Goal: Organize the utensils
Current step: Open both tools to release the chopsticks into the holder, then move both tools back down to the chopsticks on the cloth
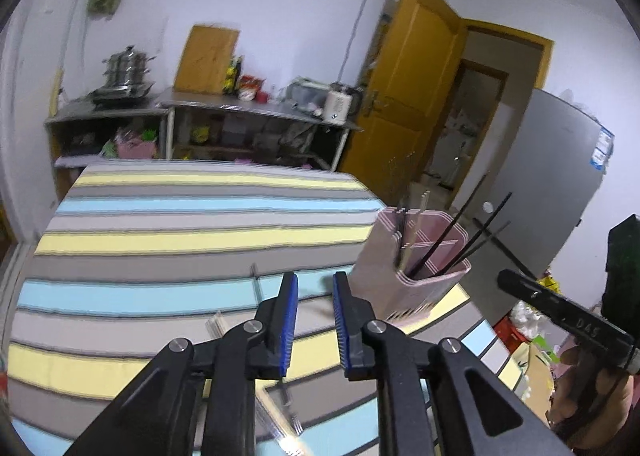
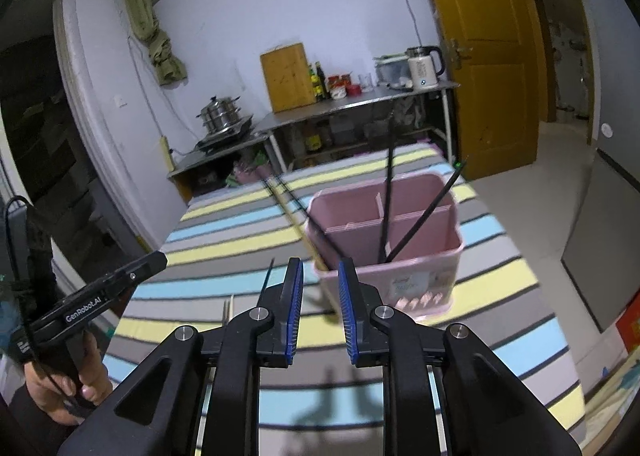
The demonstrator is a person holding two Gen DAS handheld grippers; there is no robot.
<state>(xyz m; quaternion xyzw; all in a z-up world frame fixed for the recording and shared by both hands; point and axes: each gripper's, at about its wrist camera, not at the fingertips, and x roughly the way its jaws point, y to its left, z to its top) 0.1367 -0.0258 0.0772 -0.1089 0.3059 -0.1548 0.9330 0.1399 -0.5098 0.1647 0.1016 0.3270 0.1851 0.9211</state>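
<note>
On the striped tabletop (image 1: 180, 248) the pink holder (image 2: 390, 256) stands upright near the right edge, and its dark chopsticks (image 2: 424, 211) lean with their tips up. Both the left gripper (image 1: 315, 286) and the right gripper (image 2: 319, 274) have their jaws apart, with nothing between them. We judge the next pick is the pale chopsticks (image 1: 216, 324), which lie flat and point away from us; we should close across their long axis.

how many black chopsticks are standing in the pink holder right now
3 black chopsticks in the pink holder: one leans over its left rim, one stands near upright at the divider, one leans right. Others may be hidden.
</note>
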